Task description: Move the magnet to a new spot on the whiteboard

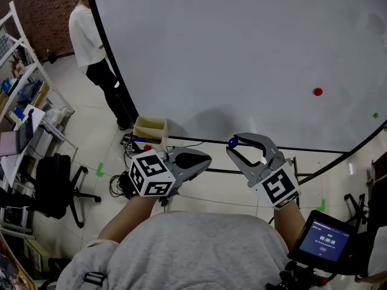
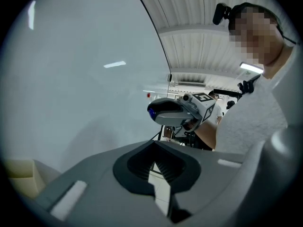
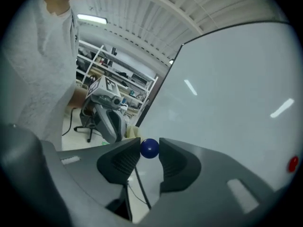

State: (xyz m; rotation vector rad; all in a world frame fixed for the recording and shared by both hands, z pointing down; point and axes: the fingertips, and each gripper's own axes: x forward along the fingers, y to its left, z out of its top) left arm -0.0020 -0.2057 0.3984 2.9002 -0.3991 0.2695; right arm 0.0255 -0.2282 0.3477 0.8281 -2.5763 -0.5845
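Note:
A small blue ball magnet (image 1: 233, 142) sits pinched between the tips of my right gripper (image 1: 234, 145), held just off the lower edge of the whiteboard (image 1: 242, 53). In the right gripper view the blue magnet (image 3: 149, 148) is squeezed between both jaw tips of the right gripper (image 3: 149, 150). A red magnet (image 1: 317, 92) sticks to the board at the right, and a green one (image 1: 375, 115) lies further right. My left gripper (image 1: 205, 160) hangs to the left, jaws together and empty. From the left gripper (image 2: 152, 168) the right gripper (image 2: 152, 111) shows ahead.
A person (image 1: 91, 35) stands at the board's left edge. A pale yellow box (image 1: 150, 130) sits on the floor below the board. An office chair (image 1: 54, 186) and shelves (image 1: 18, 83) are at the left, and a lit screen (image 1: 323, 239) at the lower right.

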